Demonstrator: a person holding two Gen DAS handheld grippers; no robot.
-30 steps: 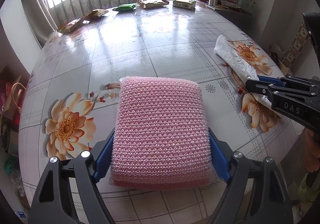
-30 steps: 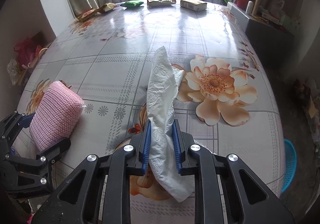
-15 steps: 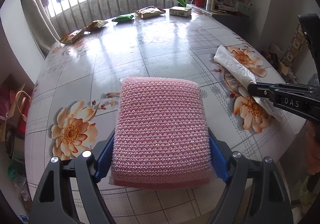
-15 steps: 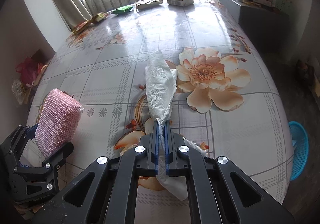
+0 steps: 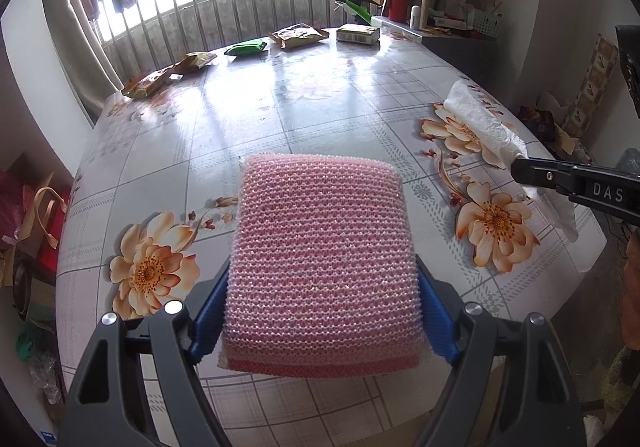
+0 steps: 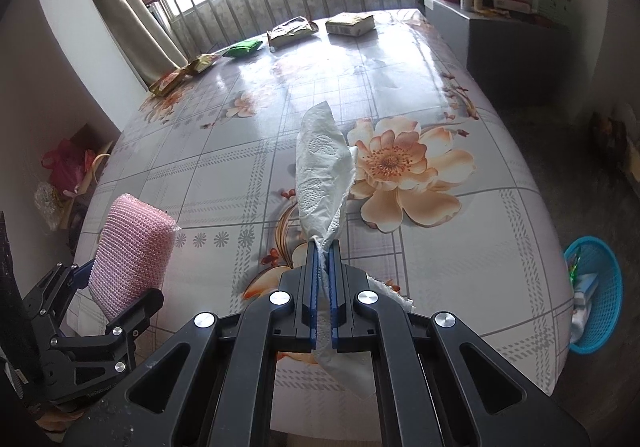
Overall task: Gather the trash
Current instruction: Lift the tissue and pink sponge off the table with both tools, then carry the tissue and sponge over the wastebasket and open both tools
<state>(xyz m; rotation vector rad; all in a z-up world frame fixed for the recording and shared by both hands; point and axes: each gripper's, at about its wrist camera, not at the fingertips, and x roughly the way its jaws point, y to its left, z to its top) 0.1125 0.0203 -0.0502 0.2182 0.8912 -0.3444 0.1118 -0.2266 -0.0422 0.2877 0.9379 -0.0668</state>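
Worktop (image 6: 460,247): carrying flowered cloth, packets lying along far edge by barred window | Left tool (image 5: 320,311): gripping pink sponge (image 5: 320,267) across its width, near the edge closest to the camera | Right tool (image 6: 324,259): pinching white tissue (image 6: 320,171) tight, tissue pointing forward over the worktop | Blue basket (image 6: 596,303): standing on floor at right.
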